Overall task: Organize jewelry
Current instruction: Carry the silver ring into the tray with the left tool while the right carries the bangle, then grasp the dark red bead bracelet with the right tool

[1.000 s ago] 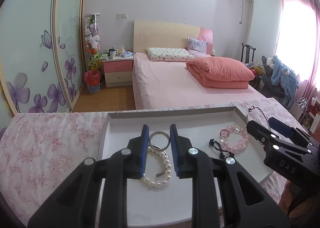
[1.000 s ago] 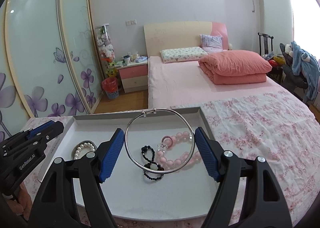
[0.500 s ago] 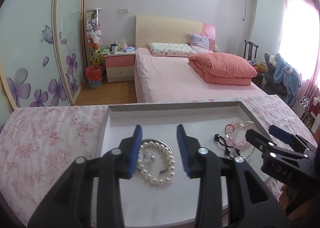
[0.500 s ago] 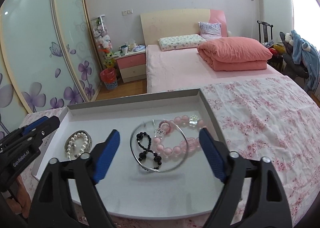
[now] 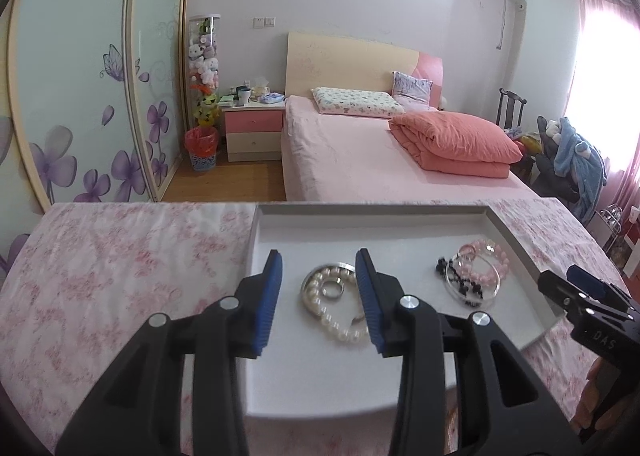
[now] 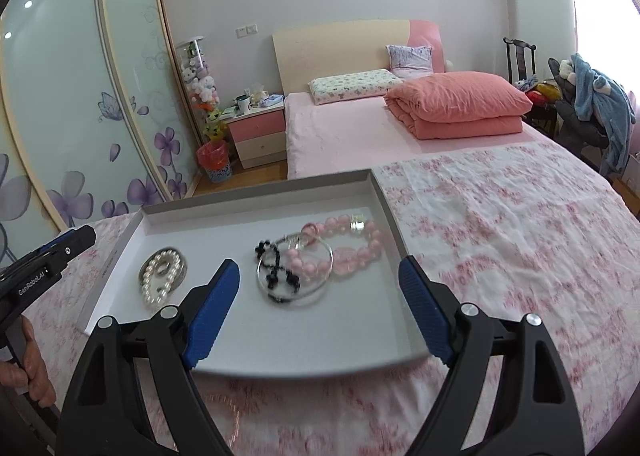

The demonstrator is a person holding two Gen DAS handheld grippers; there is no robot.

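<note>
Since 1.0 s ago, both grippers have let go: the large silver hoop and the small metal ring now lie in the tray.

Left wrist view: the left gripper [image 5: 319, 292] has its 2 ribbed blue pads spread with nothing between them, raised above the shallow grey cardboard tray [image 5: 372, 209]. Inside the tray's left half lies the pearl bracelet [image 5: 329, 306], a loop of round glossy beads, with the small metal ring [image 5: 333, 290] lying within it. Toward the tray's right wall sit the pink bead bracelet [image 5: 486, 262], the black bead string [image 5: 454, 276] and the thin silver hoop [image 5: 474, 288], overlapping. Beyond the tray's right corner the right gripper [image 5: 588, 300] shows "DAS" on its black body.

Right wrist view: the right gripper [image 6: 320, 304] holds its fingers wide apart and empty over the tray's near edge [image 6: 312, 370]. The silver hoop [image 6: 295, 270] rests on top of the black bead string [image 6: 276, 268] and the translucent pink bead bracelet [image 6: 344, 246]. The pearl bracelet [image 6: 160, 274] is near the tray's left wall. Left of the tray, the left gripper [image 6: 44, 264] reads "GenRobot.AI". The tray sits on a pink floral cloth [image 6: 500, 215].
</note>
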